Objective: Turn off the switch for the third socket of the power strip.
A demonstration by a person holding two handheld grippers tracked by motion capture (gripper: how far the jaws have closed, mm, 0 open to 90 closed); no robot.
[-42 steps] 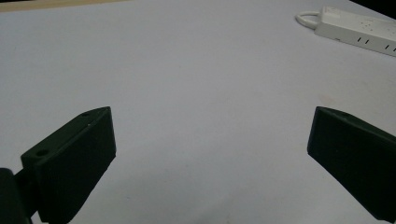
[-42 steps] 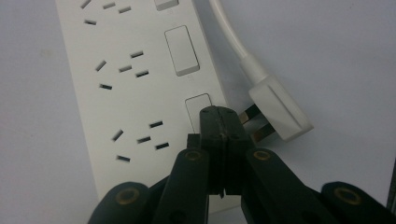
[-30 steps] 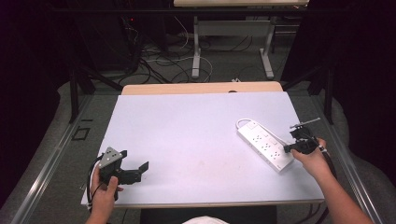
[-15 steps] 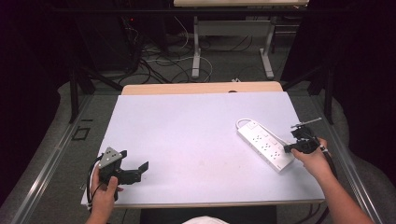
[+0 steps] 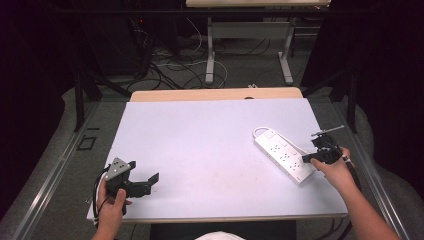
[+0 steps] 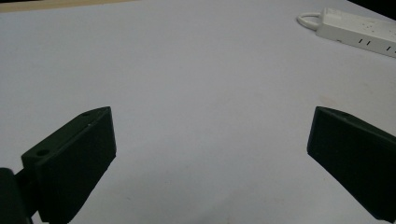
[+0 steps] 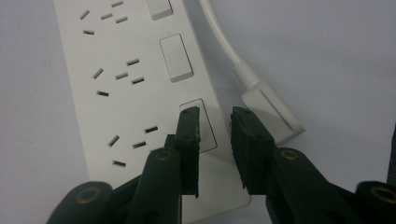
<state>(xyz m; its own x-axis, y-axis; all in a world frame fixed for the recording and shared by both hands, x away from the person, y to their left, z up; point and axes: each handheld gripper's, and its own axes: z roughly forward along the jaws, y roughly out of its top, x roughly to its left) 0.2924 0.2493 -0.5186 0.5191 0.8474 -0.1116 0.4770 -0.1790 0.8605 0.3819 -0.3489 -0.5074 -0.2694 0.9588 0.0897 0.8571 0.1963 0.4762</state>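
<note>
A white power strip [image 5: 282, 156] lies on the right side of the white table [image 5: 200, 135]; it also appears far off in the left gripper view [image 6: 359, 32]. My right gripper [image 5: 306, 159] is at its near end. In the right gripper view the jaws [image 7: 215, 126] stand a narrow gap apart, open, just over the strip's [image 7: 126, 93] last rocker switch [image 7: 208, 130] and right edge, holding nothing. A white plug [image 7: 271, 109] on a cable [image 7: 224, 42] lies beside that edge. My left gripper [image 5: 144, 171] rests at the front left, wide open [image 6: 211, 116] over bare table.
The table's front edge runs close to both hands. A wooden strip [image 5: 215, 94] borders the far edge. Beyond it, on the floor, are cables and desk legs [image 5: 210, 60].
The right gripper has shifted only very slightly at the strip's end. The left gripper has not moved.
</note>
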